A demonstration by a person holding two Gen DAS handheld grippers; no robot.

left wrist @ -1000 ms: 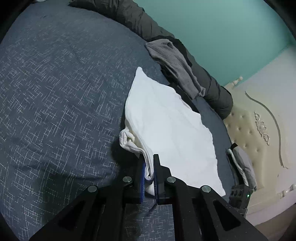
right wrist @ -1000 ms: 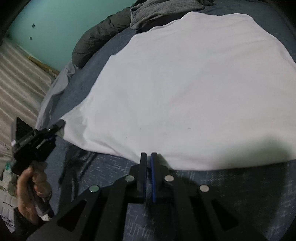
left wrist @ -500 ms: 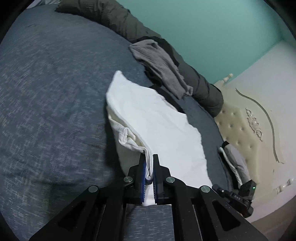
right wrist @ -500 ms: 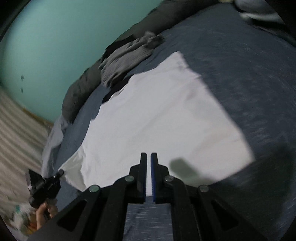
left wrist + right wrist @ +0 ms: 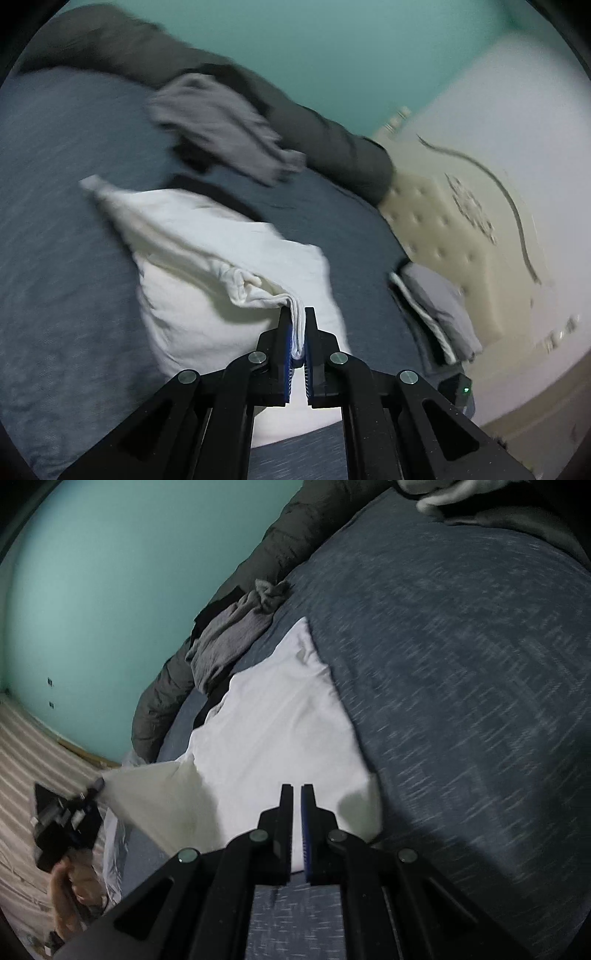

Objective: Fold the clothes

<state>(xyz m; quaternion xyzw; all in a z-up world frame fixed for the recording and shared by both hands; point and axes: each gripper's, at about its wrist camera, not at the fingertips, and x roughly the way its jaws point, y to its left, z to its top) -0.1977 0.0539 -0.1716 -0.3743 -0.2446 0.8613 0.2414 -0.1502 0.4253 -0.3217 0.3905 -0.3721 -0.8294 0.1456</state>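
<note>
A white garment (image 5: 207,254) lies on the dark blue bed (image 5: 55,258). My left gripper (image 5: 298,332) is shut on a bunched edge of it, and the cloth is raised and doubled under that edge. In the right wrist view, the same white garment (image 5: 280,716) stretches from my right gripper (image 5: 297,801) up to the left gripper (image 5: 90,790), which a hand (image 5: 64,890) holds. My right gripper's jaws are closed on the garment's near edge, with white cloth showing between them. The right gripper (image 5: 458,391) shows only partly in the left wrist view.
A crumpled grey garment (image 5: 221,125) lies beyond the white one, against a rolled dark duvet (image 5: 325,129). A folded stack (image 5: 436,310) sits by the cream tufted headboard (image 5: 443,225). A teal wall (image 5: 92,590) stands behind the bed, and striped floor (image 5: 22,760) lies to one side.
Both grippers have lifted the white garment's near edge off the bed and carried it forward. The cloth now bunches and doubles over, where it lay flat a second ago.
</note>
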